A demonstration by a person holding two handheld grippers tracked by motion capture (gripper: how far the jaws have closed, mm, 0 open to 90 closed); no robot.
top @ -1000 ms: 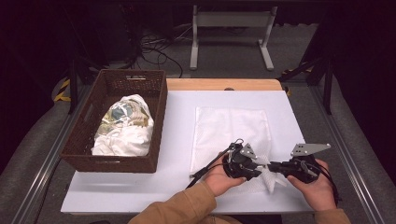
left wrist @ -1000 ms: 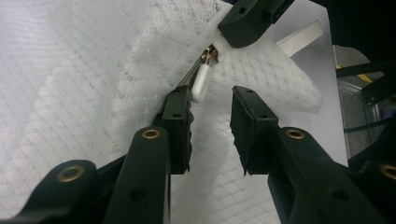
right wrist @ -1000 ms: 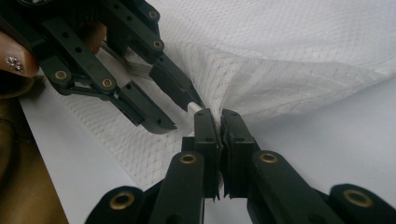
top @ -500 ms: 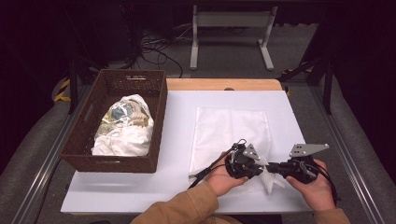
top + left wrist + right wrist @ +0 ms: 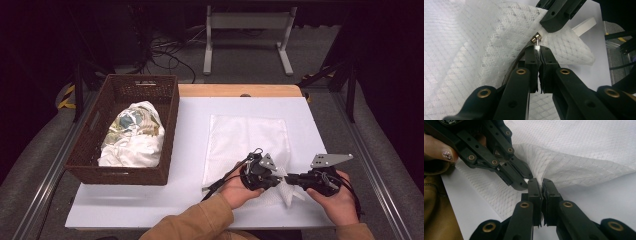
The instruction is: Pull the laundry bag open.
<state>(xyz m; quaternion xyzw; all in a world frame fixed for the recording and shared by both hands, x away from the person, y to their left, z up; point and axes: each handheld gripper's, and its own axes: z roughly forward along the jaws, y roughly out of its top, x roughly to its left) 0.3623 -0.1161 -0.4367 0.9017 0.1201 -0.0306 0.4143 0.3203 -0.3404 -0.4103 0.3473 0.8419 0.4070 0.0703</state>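
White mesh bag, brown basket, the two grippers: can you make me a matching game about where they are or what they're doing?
Things:
1. white mesh bag
2. brown basket
3. left gripper
4. bundled cloth

Descriptions:
A. lies inside the basket
B. lies spread on the white table top
C. jaws pinched shut on the bag's zipper pull
D. stands at the table's left side

Pairs: 1-B, 2-D, 3-C, 4-A
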